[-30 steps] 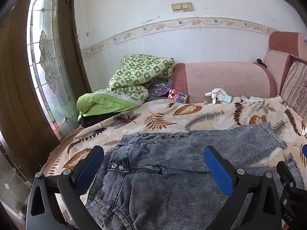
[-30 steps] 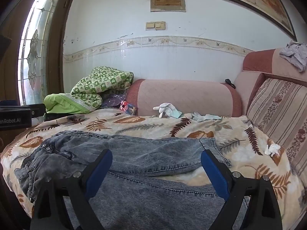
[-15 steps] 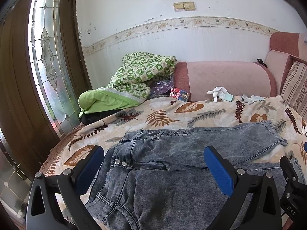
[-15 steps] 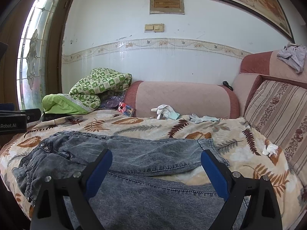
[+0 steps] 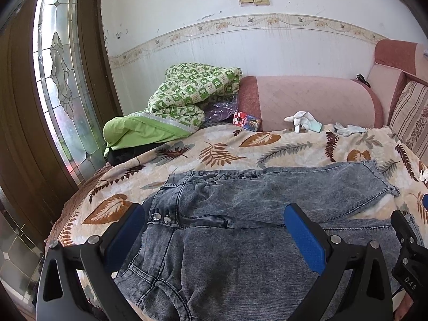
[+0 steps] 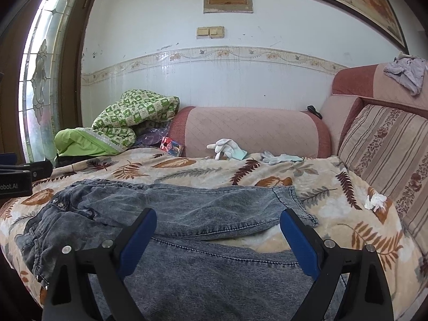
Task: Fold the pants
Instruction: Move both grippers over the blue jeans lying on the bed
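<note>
Now, pants (image 5: 240,230): grey denim spread on the leaf-print blanket (image 5: 214,152), waistband to the left, legs running right and splayed apart, probably laid flat so one leg can go over the other.
Left gripper (image 5: 214,230): fingers wide apart, empty, hovering over the waist and seat.
Right gripper (image 6: 218,236): likewise spread and empty, above the near leg.
Containers: none visible; only a green quilt (image 6: 128,117) and white gloves (image 6: 227,148) lie near the bolster (image 6: 248,131).

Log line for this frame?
stage: pre-grasp | jeans spread flat on leaf-print blanket | left gripper open | right gripper open
</note>
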{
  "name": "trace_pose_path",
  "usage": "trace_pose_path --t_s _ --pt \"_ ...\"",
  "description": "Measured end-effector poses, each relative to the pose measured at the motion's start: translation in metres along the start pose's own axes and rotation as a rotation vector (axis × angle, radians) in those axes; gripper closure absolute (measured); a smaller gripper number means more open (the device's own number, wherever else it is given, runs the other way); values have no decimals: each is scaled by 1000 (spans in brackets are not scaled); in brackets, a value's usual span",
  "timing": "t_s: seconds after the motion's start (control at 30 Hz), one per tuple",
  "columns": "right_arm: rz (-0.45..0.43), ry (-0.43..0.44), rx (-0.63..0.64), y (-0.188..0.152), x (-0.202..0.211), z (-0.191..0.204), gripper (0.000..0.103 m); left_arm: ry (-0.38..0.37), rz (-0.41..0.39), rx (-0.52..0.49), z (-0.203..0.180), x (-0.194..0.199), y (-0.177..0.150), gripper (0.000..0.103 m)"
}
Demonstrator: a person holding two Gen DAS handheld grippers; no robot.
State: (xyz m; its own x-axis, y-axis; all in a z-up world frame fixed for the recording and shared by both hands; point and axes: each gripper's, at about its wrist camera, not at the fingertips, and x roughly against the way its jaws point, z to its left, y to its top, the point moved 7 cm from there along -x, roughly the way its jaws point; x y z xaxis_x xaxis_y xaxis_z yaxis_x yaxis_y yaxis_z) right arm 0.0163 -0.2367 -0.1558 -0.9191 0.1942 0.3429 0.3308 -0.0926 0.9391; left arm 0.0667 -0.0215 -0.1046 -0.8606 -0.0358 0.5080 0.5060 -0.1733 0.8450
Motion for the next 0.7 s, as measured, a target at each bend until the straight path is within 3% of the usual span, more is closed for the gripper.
trace_pose_path --t_s 0.7 --pt "36 -13 -18 -6 -10 -2 8 -19 52 4 -2 -20 -11 0"
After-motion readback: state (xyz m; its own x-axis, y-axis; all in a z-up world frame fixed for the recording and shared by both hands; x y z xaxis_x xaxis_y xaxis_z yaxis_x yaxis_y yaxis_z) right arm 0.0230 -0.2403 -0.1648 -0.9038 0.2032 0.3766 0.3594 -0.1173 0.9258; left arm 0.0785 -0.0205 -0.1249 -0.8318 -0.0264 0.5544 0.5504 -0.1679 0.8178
